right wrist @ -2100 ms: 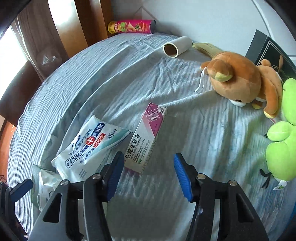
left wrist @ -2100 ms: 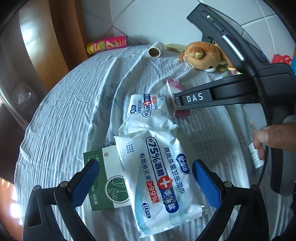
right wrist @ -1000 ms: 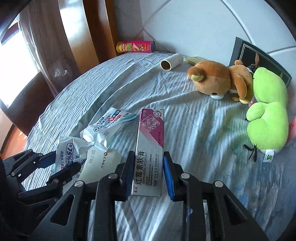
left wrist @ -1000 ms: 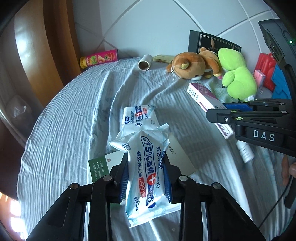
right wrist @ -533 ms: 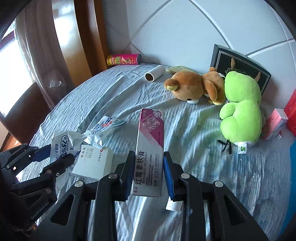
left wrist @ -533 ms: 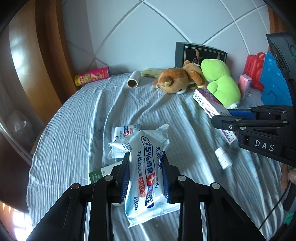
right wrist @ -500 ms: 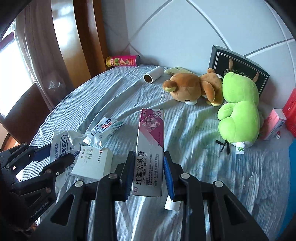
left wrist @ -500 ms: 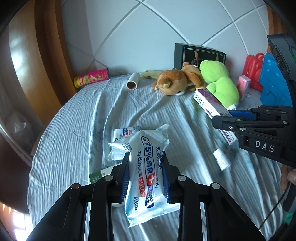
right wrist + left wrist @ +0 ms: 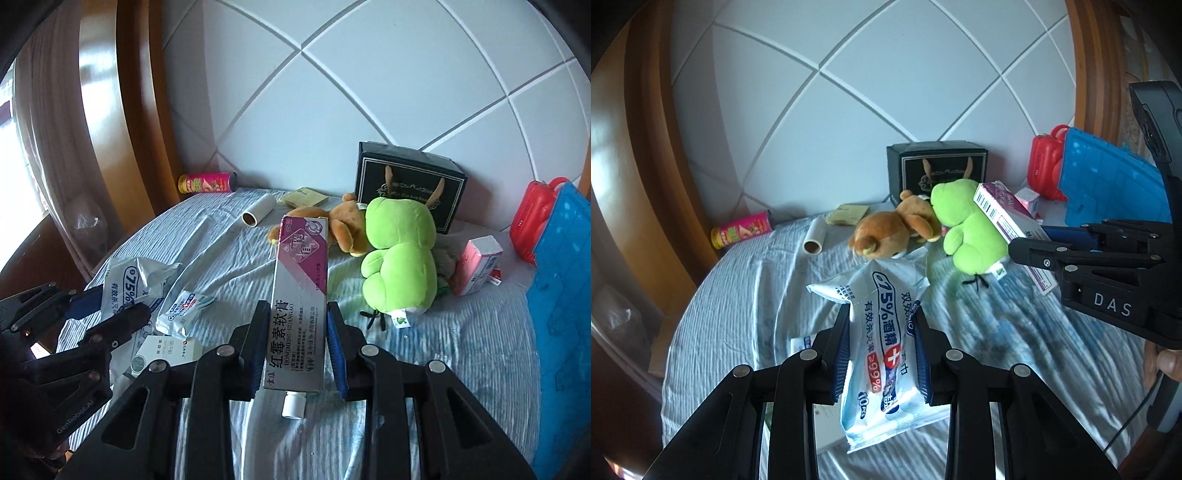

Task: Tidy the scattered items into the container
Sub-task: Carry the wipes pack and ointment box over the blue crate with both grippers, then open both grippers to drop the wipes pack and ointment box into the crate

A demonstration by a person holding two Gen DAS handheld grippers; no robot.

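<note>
My left gripper (image 9: 881,345) is shut on a white and blue wet wipes pack (image 9: 886,332) and holds it above the bed. My right gripper (image 9: 297,345) is shut on a long grey and magenta ointment box (image 9: 301,295), also held in the air; the box shows in the left wrist view (image 9: 1012,229) too. A blue plastic container (image 9: 561,295) stands at the right edge of the bed. A smaller wipes pack (image 9: 184,306), a white and green box (image 9: 166,352) and a small white bottle (image 9: 293,404) lie on the striped sheet.
A green plush frog (image 9: 400,254) and a brown plush bear (image 9: 340,225) lie mid-bed before a black box (image 9: 410,184). A pink box (image 9: 476,264), a red case (image 9: 532,214), a paper roll (image 9: 258,214), a chips can (image 9: 207,182) and a yellow pad (image 9: 304,197) sit by the padded wall.
Both grippers have risen and tilted up toward the headboard with their items held. The blue container has come further into view on the right.
</note>
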